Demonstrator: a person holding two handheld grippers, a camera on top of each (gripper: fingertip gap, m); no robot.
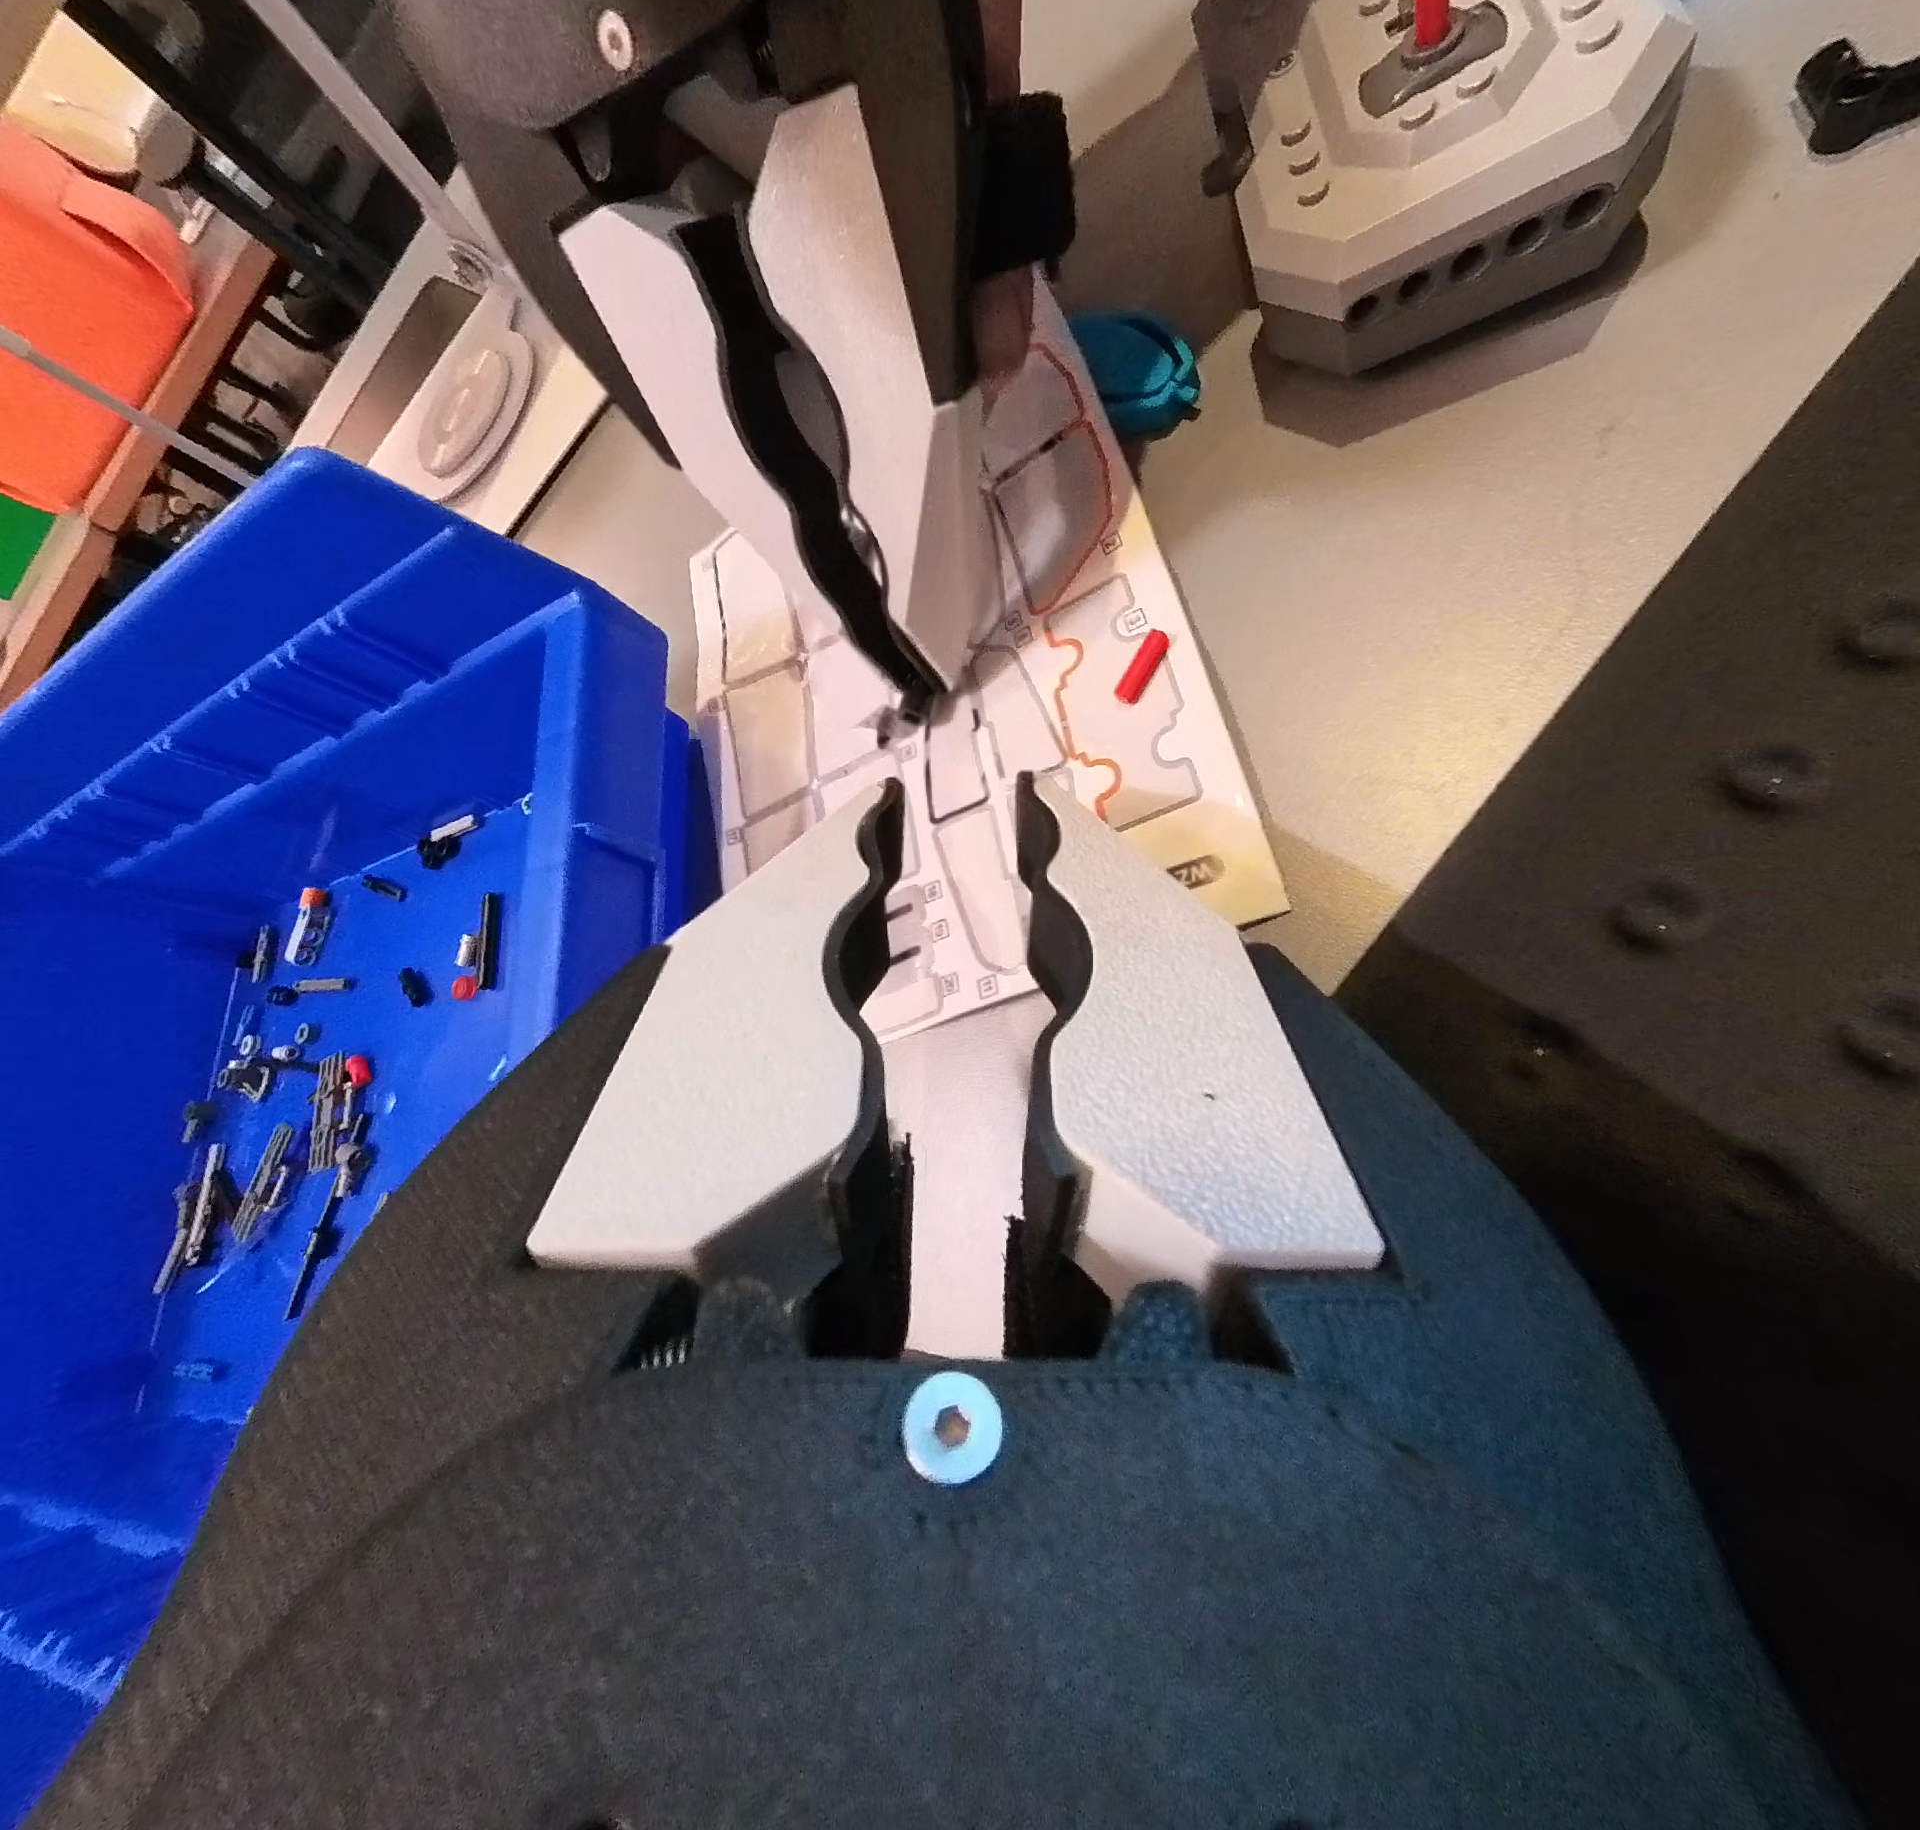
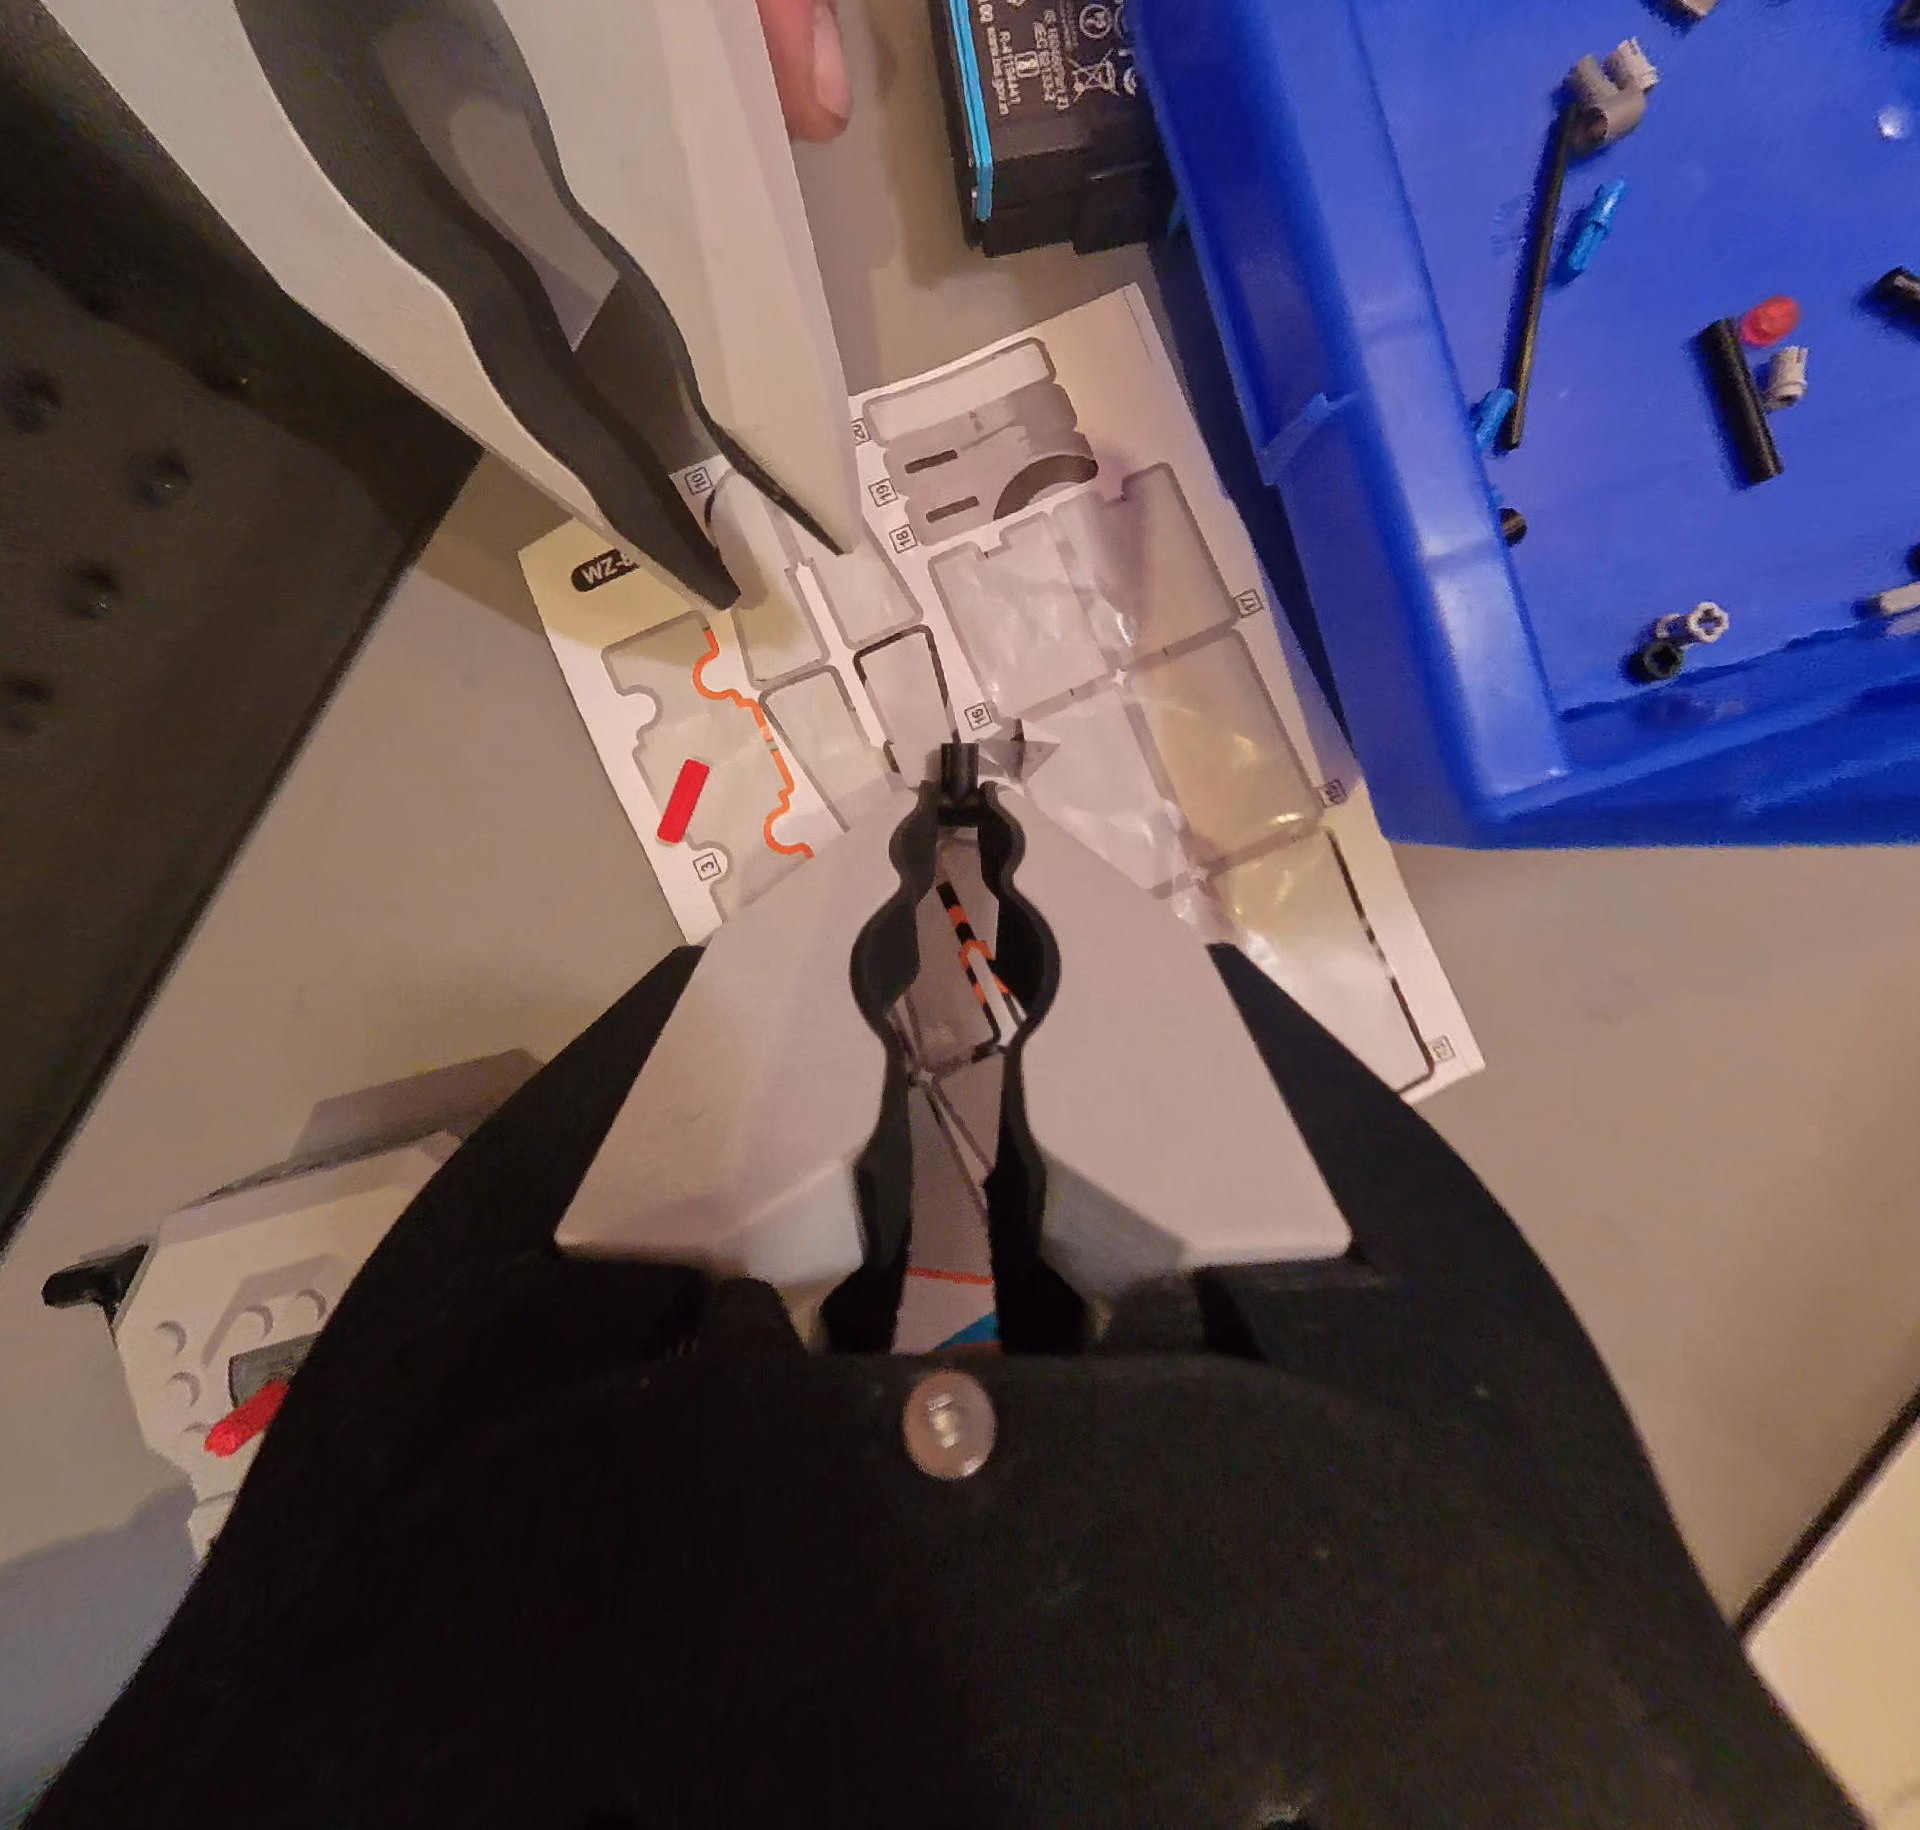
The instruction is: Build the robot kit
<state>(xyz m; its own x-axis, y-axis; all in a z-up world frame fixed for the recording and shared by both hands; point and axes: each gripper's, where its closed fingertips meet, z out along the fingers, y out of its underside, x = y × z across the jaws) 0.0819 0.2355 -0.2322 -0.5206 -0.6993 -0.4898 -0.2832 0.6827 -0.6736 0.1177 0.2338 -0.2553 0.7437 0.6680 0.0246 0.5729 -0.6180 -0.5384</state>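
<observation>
Right gripper (image 2: pixel 957 791): tips clamped on small black plastic peg (image 2: pixel 956 768), over white sticker sheet (image 2: pixel 1081 575) on tabletop (image 2: pixel 436 907). Left gripper (image 1: pixel 956 793): fingers apart, empty, directly opposite the peg.

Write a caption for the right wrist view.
Right tongs pinch a small black piece above a sticker sheet beside a blue bin.

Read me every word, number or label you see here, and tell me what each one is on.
I won't repeat writing; here is where it stands.
Sticker sheet: small boxed markings beside the stickers, legible.
Black oval tag at the sheet's corner: partly covered.
Black battery pack: white print and symbols, legible.
</observation>
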